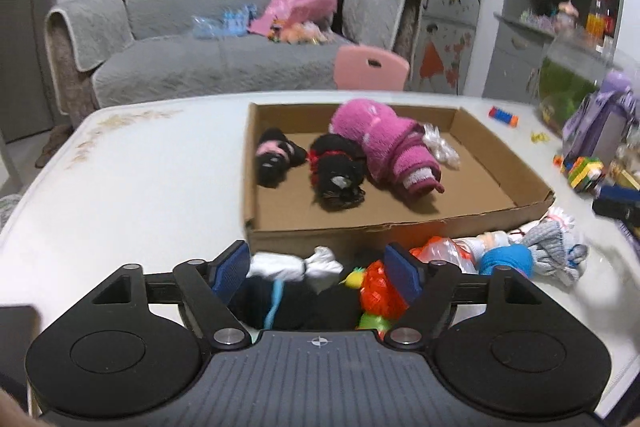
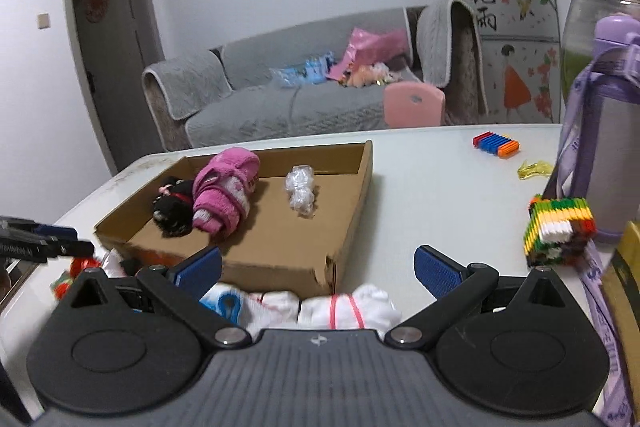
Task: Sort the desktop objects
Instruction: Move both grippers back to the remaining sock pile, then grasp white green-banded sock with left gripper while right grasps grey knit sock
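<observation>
Both grippers (image 1: 316, 269) (image 2: 318, 267) open over socks (image 2: 344, 307) nr box (image 2: 280, 267) front edge.

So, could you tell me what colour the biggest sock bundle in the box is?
Pink sock bundle, with paler stripes; left wrist view.

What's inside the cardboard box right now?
Inside the cardboard box: a pink sock bundle, two black bundles, and a clear plastic-wrapped item. Anything beneath them is hidden.
</observation>
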Available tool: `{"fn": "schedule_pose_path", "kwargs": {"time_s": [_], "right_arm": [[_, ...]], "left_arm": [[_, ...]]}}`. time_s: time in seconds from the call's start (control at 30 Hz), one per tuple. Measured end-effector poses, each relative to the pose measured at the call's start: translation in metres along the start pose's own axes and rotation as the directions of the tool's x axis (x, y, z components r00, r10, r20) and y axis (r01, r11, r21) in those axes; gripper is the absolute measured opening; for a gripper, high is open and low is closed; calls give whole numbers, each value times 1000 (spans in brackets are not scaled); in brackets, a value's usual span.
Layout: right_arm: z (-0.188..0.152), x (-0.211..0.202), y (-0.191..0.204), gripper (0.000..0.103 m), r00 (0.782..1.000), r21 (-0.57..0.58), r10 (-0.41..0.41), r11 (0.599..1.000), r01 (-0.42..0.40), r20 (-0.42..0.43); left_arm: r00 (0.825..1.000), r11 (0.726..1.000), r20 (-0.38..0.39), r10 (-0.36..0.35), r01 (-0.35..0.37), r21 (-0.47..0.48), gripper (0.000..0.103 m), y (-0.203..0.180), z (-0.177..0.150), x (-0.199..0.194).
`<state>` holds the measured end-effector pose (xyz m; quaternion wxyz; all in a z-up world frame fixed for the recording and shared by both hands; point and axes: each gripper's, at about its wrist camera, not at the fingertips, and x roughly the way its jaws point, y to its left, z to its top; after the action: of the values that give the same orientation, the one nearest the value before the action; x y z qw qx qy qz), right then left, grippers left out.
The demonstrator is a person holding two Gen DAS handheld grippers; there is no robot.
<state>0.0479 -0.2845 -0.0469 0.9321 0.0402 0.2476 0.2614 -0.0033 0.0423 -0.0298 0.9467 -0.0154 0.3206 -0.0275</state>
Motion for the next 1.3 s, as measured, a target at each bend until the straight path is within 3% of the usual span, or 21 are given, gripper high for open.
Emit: {"fn": "schedule_pose_path", "kwargs": {"time_s": [0.1, 0.23, 0.3, 0.63, 0.9, 1.1, 1.3], "right_arm": [[-8, -7, -4, 102, 999, -5, 41, 999, -41, 6], [-8, -11, -6, 102, 996, -3, 86, 996, -86, 25], [-8, -10, -5, 102, 995, -11, 101, 995, -101, 24], [-21, -6, 1, 102, 994, -65, 112, 991, -113, -13], [-25, 1, 5, 102, 992, -87, 117, 989, -121, -49], [-27, 8, 7, 102, 991, -109, 111, 987, -119, -73], [-30, 20, 13, 102, 986, -110, 114, 986, -128, -123]], "left_arm": [[1000, 1000, 23, 4, -4, -5, 85, 12, -8, -19], [1000, 999, -6, -14, 15, 37, 87, 23, -25, -31], [999, 997, -18, 28, -26, 69, 88, 26, -34, -29], [989, 989, -107, 103, -91, 115, 88, 45, -53, 2], [994, 992, -112, 16, -1, 128, 88, 29, -50, 9], [991, 989, -134, 26, -6, 148, 88, 14, -48, 25], [990, 995, -136, 27, -13, 101, 88, 20, -51, 28]]}}
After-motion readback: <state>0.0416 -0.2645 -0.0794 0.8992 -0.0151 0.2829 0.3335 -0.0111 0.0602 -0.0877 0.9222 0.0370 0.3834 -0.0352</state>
